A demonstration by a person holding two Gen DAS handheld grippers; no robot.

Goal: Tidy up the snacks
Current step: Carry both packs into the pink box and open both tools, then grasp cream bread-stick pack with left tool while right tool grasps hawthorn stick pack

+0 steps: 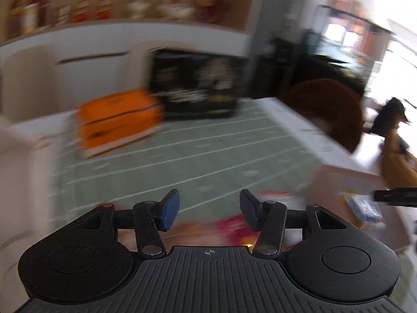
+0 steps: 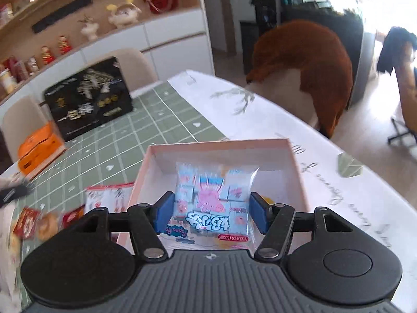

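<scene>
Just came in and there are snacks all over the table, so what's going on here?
A person is sorting snacks with two handheld grippers. The right gripper holds a blue candy bag over the open pink box, though whether its fingers actually touch the bag is unclear. The left gripper is open and empty above red snack packets, its view blurred. More packets lie left of the box.

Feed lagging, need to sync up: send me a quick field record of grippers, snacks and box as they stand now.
left gripper: open, holds nothing; view motion-blurred
right gripper: open, blue bag between its fingers, contact unclear
blue bag: over the pink box, its near end past the box's front edge
pink box: open, on the table; nothing else seen inside
loose snacks: red and orange packets on the green mat, left of the box
white packet: beside the box's left wall
orange box, black box: far end of the mat
</scene>
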